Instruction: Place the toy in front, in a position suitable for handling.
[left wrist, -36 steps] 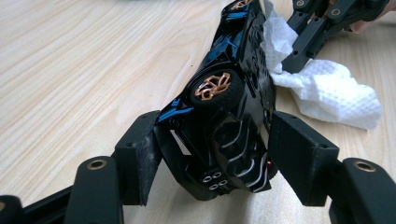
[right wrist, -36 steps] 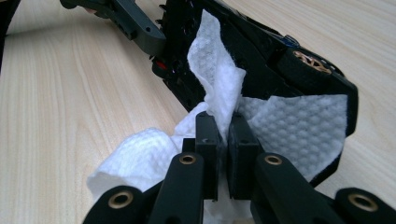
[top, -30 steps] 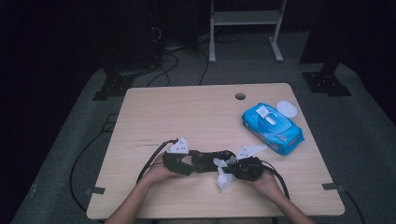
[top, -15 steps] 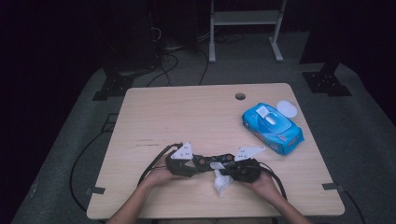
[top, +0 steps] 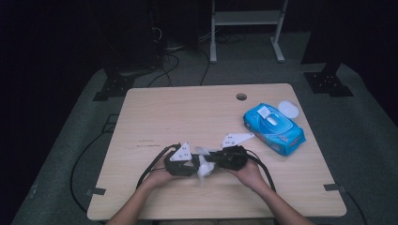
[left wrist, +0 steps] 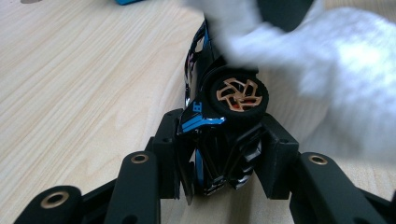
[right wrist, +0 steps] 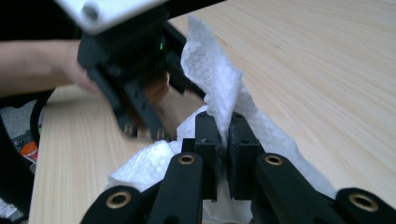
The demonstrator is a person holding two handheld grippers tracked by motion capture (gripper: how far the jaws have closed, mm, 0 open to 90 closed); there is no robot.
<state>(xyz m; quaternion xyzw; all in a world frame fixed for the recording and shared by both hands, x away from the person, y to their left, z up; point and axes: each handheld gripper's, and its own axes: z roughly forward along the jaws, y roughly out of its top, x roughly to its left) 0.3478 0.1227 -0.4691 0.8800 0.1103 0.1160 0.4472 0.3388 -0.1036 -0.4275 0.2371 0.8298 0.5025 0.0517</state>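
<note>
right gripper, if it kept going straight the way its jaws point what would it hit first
Probably the left gripper. The right gripper, shut on the white wipe, points at it from close by in the right gripper view. The toy car it holds may come first; depth is unclear.

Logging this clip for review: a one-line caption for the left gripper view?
Left gripper clamps a black-and-blue toy car while a white wipe rubs it above the wooden table.
</note>
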